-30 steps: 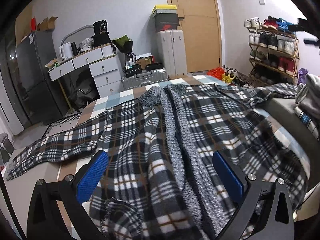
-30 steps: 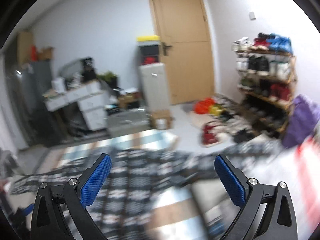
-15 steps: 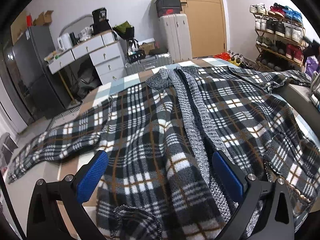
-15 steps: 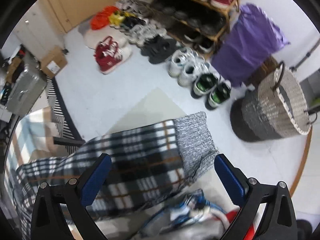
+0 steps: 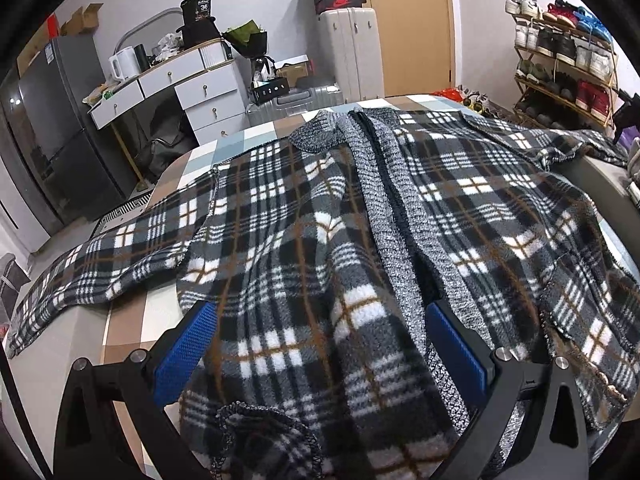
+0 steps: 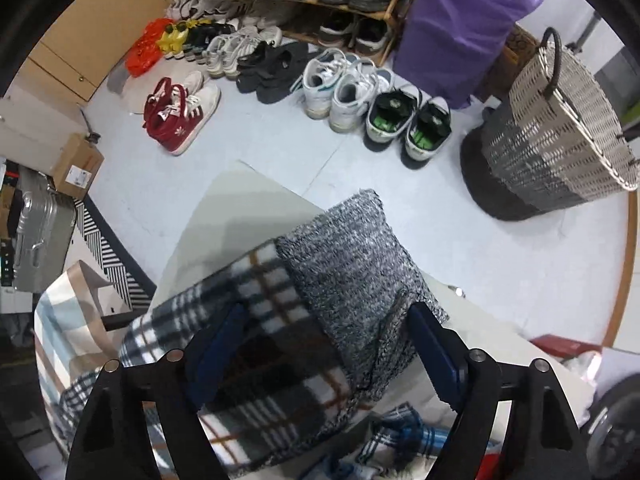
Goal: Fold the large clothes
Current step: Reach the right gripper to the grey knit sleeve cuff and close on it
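A large black, white and brown plaid jacket (image 5: pixel 320 200) with a grey knit front band (image 5: pixel 384 208) lies spread open on a bed. Its left sleeve (image 5: pixel 100 264) trails toward the bed's left edge. My left gripper (image 5: pixel 320 320) hovers open just above the hem, blue pads on either side of the fabric. In the right wrist view the other sleeve (image 6: pixel 260 320) hangs over the bed's corner, ending in a grey knit cuff (image 6: pixel 352 264). My right gripper (image 6: pixel 326 316) points straight down with this sleeve end between its jaws, which are closing; the pads do not visibly press the cloth.
A checked sheet (image 5: pixel 128 320) covers the bed. Beyond the corner, shoes (image 6: pixel 340 88) line the floor beside a shoe rack (image 5: pixel 568 64), a purple bag (image 6: pixel 460 20) and a woven basket (image 6: pixel 560 132). A white drawer desk (image 5: pixel 192 84), fridge (image 5: pixel 52 128) and suitcases (image 5: pixel 352 48) stand behind.
The right gripper swung from facing the room to pointing down over the sleeve cuff, and its jaws narrowed. The left gripper sank slightly toward the hem.
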The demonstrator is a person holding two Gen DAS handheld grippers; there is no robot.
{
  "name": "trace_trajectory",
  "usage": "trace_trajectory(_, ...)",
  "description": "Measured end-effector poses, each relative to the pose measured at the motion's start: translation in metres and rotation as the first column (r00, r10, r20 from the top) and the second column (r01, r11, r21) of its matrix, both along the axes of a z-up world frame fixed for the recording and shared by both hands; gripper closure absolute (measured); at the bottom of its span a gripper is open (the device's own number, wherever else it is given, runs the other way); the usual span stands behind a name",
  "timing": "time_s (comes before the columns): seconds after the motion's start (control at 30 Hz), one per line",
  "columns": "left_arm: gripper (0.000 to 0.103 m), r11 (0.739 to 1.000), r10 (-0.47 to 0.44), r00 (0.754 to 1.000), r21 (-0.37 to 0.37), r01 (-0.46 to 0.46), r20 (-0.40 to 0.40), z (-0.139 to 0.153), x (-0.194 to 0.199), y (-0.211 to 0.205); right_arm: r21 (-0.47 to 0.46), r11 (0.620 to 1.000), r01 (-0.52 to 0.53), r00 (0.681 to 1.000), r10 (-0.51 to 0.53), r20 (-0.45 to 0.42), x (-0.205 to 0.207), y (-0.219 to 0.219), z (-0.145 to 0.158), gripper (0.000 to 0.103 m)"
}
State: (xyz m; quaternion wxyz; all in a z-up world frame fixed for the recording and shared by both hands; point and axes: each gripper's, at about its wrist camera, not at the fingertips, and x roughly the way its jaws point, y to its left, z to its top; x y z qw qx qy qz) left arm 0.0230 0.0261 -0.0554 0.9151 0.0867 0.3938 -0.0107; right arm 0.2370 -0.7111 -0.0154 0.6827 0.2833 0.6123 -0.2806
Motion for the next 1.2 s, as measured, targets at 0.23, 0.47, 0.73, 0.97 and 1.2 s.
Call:
trace_trajectory(0.23, 0.001, 1.000, -0.013, 1.000, 0.011, 0.013, 0.011, 0.002, 0.000, -0.003, -0.121, 0.988, -0.096, 0.995, 0.091, -0.042, 0.011, 0.018, 0.006, 0.080)
trace_trajectory(0.47, 0.001, 1.000, -0.006, 1.000, 0.002, 0.006, 0.008, 0.002, 0.001, 0.001, -0.103, 0.963, -0.250, 0.966, 0.256, 0.044, 0.021, 0.053, 0.016, 0.103)
trace_trajectory(0.73, 0.001, 1.000, -0.005, 1.000, 0.004, 0.005, 0.029, -0.001, -0.001, 0.003, -0.164, 0.985, -0.059, 0.988, 0.081, 0.130, -0.002, 0.007, 0.043, 0.013)
trace_trajectory(0.97, 0.001, 0.997, -0.048, 0.998, 0.066, 0.046, 0.030, -0.019, -0.003, 0.000, -0.046, 0.998, -0.034, 0.999, 0.033, -0.011, 0.008, -0.013, -0.006, 0.013)
trace_trajectory(1.2, 0.001, 0.998, -0.045, 0.999, 0.042, 0.045, -0.009, -0.019, 0.005, -0.005, -0.050, 0.996, -0.071, 0.997, 0.073, 0.038, 0.011, -0.007, -0.002, 0.034)
